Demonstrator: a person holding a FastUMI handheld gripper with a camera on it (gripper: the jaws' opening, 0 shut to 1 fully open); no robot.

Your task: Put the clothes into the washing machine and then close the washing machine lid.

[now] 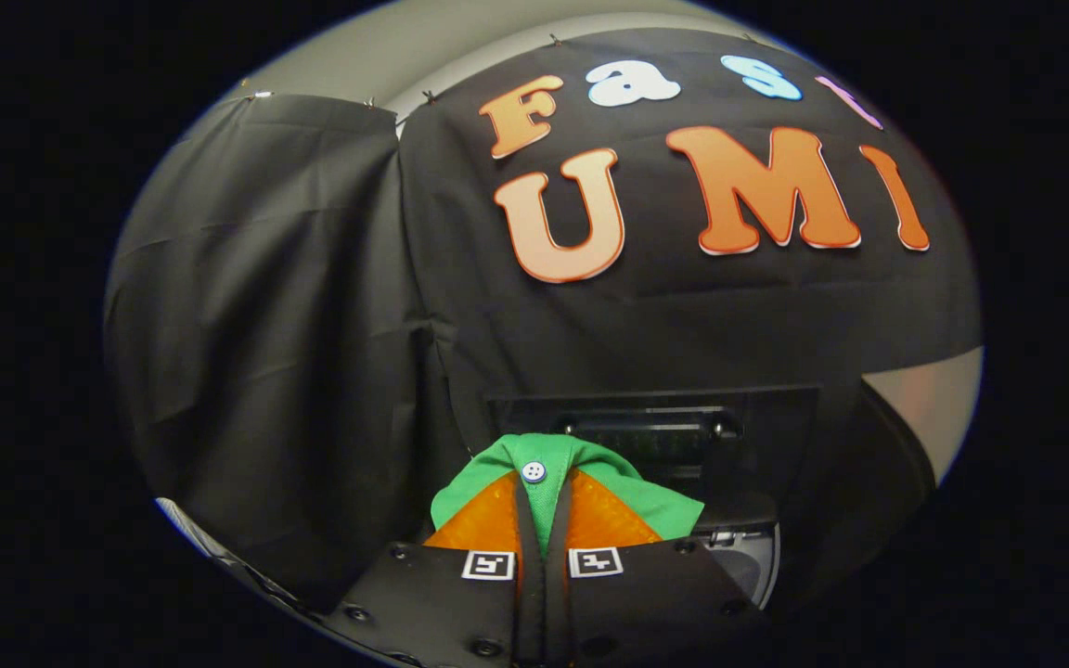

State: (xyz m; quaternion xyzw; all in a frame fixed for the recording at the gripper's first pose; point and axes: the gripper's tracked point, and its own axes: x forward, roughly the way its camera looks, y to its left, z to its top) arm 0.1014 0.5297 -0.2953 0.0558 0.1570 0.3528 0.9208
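Observation:
My gripper (pixel 542 506) is shut on a green garment (pixel 590 482) with a small white button (pixel 534 471); the cloth bunches up between and over the two fingers. Just beyond the garment stands the washing machine (pixel 757 557), dark, with its raised lid (pixel 655 427) upright behind the cloth. Part of the machine's pale opening rim (pixel 746 543) shows to the right of the fingers. The garment is held in the air in front of the lid, above the machine's top.
Black cloth walls (pixel 275 325) hang behind and to the left of the machine. A light wall patch (pixel 933 408) shows past the cloth on the right. A pale edge (pixel 200 538) runs low on the left.

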